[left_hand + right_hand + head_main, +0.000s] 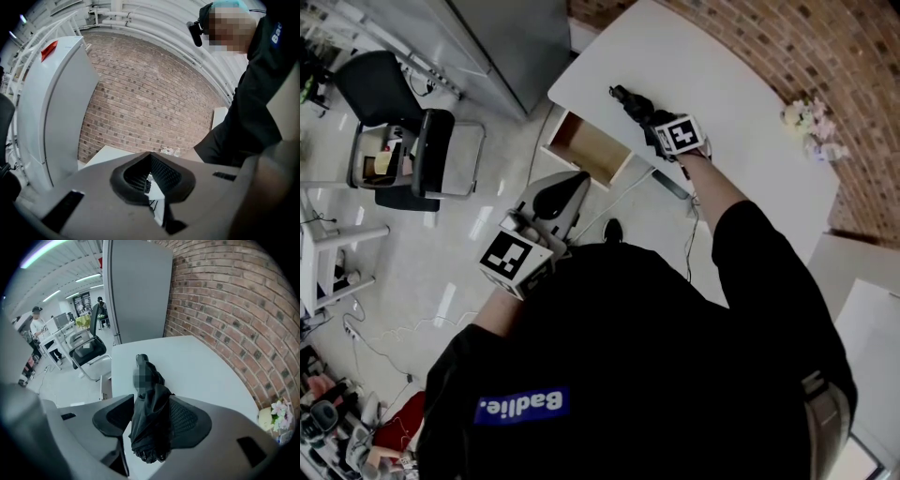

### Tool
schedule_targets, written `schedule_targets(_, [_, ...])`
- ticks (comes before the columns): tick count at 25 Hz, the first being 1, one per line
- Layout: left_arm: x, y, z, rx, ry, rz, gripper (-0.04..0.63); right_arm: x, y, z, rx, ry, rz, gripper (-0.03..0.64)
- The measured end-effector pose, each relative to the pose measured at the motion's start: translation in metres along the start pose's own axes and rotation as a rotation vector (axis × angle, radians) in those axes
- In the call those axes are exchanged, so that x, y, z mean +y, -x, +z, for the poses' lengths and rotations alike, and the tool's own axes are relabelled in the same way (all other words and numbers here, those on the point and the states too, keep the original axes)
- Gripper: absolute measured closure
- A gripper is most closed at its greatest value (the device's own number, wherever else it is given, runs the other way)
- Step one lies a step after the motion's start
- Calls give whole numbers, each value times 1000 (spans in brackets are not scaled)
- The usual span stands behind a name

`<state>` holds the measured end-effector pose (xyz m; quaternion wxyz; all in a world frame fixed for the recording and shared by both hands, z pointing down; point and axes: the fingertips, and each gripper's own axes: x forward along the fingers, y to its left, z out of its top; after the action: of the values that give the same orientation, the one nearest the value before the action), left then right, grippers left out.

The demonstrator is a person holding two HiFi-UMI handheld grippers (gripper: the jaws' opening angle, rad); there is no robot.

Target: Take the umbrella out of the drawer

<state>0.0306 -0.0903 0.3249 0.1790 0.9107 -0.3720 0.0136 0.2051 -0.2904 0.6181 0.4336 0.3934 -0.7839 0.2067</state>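
A folded black umbrella lies on the white table, just past the open wooden drawer, whose inside looks bare. My right gripper reaches down over the umbrella's near end. In the right gripper view the umbrella runs lengthwise between the spread jaws of the right gripper, resting on the tabletop, and the pads are not pressing on it. My left gripper hangs over the floor left of the drawer. In its own view the left gripper has its pads together with nothing held.
A small bunch of pale flowers stands by the brick wall at the table's far right. A black office chair and a tall grey cabinet stand on the floor to the left. A cable trails off the table's near edge.
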Motion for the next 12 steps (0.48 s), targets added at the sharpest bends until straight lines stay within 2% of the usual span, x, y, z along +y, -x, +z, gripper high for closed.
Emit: schedule_targets(12, [-7, 0, 9, -29, -2, -38, 598, 42, 69, 27, -152, 77, -17, 368])
